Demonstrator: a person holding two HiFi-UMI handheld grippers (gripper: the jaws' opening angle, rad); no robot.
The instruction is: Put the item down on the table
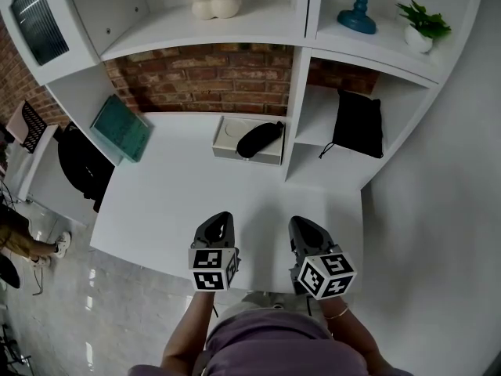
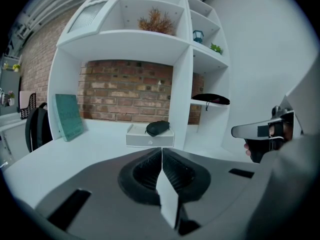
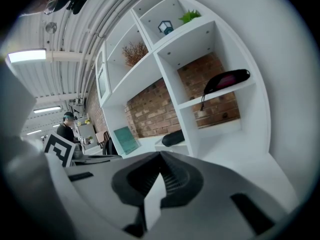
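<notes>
**Both grippers shut and empty over the table's near edge**

The left gripper (image 1: 222, 218) and the right gripper (image 1: 302, 222) are seen with jaws fully together and nothing held between them. The item meant is judged to be the black pouch (image 1: 259, 139), which lies on a white box (image 1: 225, 137) at the back of the table (image 1: 164, 202), not on the tabletop itself. Should it be fetched, the box could be dragged along, or the soft pouch pinched off-centre and dropped. A teal book (image 1: 121, 128) is leaned at the left, and white shelving (image 1: 296, 92) and a brick wall (image 1: 207, 77) are set behind.
</notes>
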